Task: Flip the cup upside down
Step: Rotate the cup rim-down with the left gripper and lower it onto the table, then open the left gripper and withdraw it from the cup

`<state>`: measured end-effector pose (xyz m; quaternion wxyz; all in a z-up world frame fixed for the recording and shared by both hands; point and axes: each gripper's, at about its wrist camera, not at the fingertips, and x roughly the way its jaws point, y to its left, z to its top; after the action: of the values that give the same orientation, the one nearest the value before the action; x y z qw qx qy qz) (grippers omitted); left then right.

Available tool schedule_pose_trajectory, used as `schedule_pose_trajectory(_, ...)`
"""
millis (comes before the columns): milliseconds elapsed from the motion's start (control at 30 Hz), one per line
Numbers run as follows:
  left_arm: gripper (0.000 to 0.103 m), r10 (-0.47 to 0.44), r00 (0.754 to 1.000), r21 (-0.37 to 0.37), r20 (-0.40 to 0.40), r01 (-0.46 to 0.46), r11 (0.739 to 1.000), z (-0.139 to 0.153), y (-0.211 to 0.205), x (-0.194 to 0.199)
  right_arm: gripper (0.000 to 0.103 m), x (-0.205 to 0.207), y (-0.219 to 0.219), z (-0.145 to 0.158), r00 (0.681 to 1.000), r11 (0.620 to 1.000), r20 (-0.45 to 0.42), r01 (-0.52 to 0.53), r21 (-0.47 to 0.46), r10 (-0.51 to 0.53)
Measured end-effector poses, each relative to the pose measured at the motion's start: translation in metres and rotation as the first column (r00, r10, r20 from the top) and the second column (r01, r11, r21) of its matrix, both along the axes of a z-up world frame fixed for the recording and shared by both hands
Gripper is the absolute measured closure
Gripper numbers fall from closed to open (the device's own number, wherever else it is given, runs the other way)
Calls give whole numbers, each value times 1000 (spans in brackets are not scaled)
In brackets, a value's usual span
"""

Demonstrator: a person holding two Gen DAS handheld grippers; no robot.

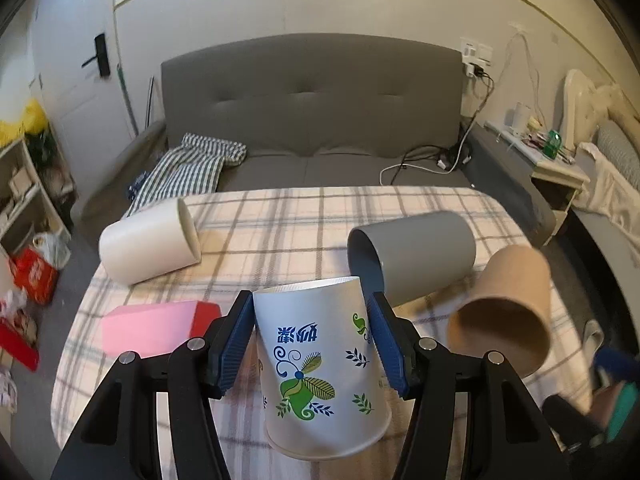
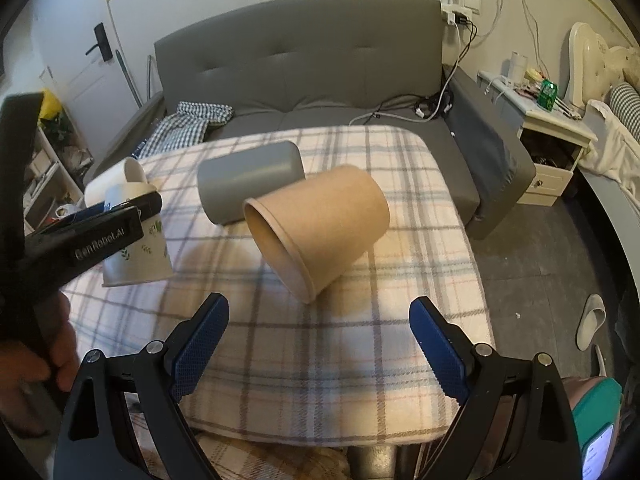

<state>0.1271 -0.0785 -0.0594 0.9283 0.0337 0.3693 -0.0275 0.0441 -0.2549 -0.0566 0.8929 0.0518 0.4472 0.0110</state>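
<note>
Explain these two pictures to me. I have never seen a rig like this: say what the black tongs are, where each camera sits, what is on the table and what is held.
The black tongs are hand-held grippers, one in each of a person's hands, each with a camera looking along its blue-padded fingers. The left wrist view shows the left gripper shut on a printed cup, its print upside down and its wide rim toward the camera. The right wrist view shows the right gripper open and empty above the plaid tablecloth. Lying on their sides there are a brown cup, a grey cup and a white cup. A pink box lies there too.
</note>
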Motion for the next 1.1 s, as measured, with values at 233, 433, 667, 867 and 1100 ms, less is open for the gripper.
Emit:
schedule_pose_trajectory(233,44,-28,1000,1,-2,28,1000,-2,1,-10,11,2,3,-2,1000,1000,8,-9,-10,9)
schedule_pose_trajectory(433,44,-48,998,13,-34,49,999,2,4,-34,11,-1,7,5,1000,1000,22,-10,-13,10)
schedule_pose_trajectory(667,34,-73,994,-4,-84,73,997,2,5,-52,11,-13,13,17,999,1000,38,-13,-23,14)
schedule_pose_trajectory(867,32,-84,995,-42,-48,82,996,25,9,-70,11,-31,14,38,997,1000,82,-10,-27,13)
schedule_pose_trajectory(1100,32,-78,996,-104,41,82,991,76,27,-101,11,-59,18,74,987,999,161,-10,-35,16)
